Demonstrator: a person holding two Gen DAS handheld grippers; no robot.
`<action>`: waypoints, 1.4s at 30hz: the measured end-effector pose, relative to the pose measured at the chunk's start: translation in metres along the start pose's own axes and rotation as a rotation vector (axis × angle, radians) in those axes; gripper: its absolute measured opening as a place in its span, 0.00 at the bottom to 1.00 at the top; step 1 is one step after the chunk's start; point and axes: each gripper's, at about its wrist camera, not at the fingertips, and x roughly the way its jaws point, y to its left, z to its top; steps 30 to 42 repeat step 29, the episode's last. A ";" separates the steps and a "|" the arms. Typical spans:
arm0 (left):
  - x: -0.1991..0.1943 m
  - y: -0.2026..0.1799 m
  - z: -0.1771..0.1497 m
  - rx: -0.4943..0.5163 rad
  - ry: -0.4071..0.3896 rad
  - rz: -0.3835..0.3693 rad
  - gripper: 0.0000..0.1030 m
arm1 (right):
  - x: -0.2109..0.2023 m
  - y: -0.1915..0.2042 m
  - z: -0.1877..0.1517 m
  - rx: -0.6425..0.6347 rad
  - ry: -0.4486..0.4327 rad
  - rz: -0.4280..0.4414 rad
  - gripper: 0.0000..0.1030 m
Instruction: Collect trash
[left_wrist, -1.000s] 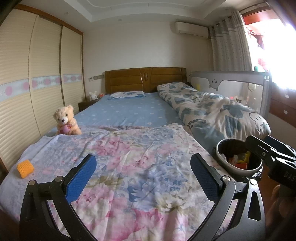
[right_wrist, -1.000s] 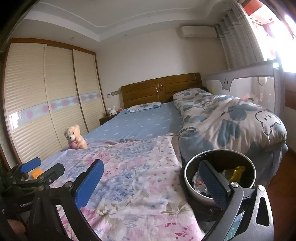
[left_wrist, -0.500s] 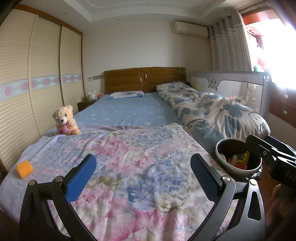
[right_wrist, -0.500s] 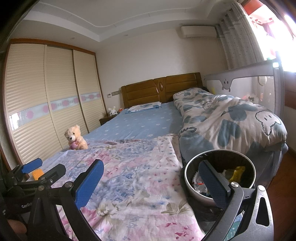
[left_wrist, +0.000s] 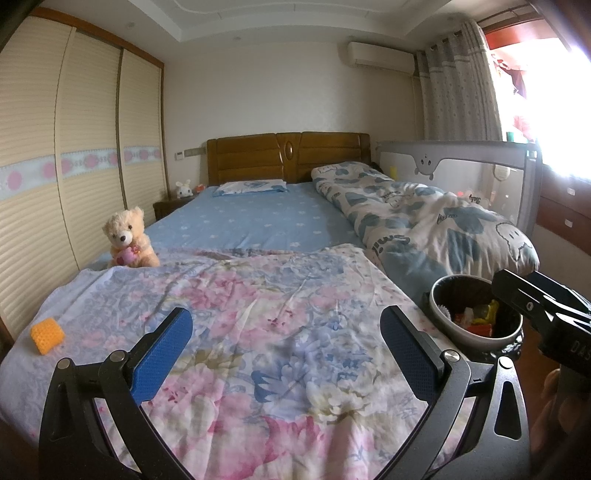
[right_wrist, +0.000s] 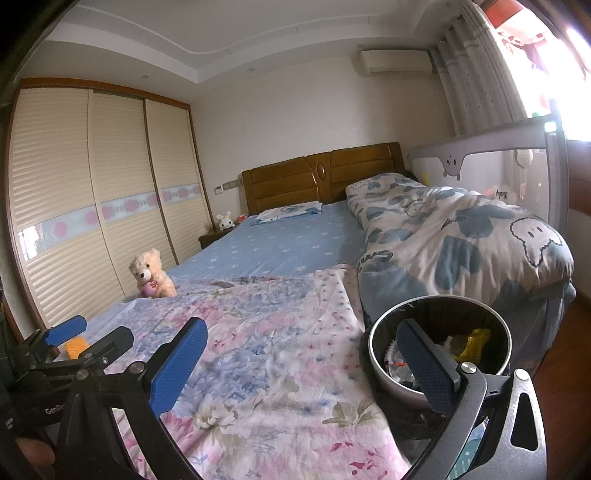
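A round grey trash bin (left_wrist: 448, 325) lined with a black bag stands at the bed's right foot corner and holds colourful scraps; it also shows in the right wrist view (right_wrist: 380, 354). A small orange knitted piece (left_wrist: 47, 336) lies on the floral blanket at the bed's left edge; it shows partly behind the left gripper in the right wrist view (right_wrist: 75, 347). My left gripper (left_wrist: 286, 354) is open and empty above the blanket's foot end. My right gripper (right_wrist: 301, 363) is open and empty, its right finger in front of the bin.
A teddy bear (left_wrist: 127, 240) sits on the bed's left side. A rolled patterned duvet (left_wrist: 424, 218) lies along the right, beside a grey bed rail (left_wrist: 461, 166). Wardrobe doors (left_wrist: 55, 184) run along the left wall. Wooden floor (right_wrist: 569, 369) shows right of the bin.
Both views have shifted only slightly; the left wrist view sits a little higher over the bed. Both grippers stay open and empty.
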 end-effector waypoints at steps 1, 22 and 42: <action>0.000 0.001 0.000 0.000 0.000 0.001 1.00 | 0.000 0.000 0.000 0.001 0.001 0.001 1.00; 0.001 -0.001 -0.001 -0.001 0.003 -0.002 1.00 | 0.001 0.000 0.000 0.003 0.003 0.002 1.00; 0.003 -0.002 -0.003 -0.003 0.006 -0.003 1.00 | 0.001 0.005 -0.003 0.006 0.011 0.006 1.00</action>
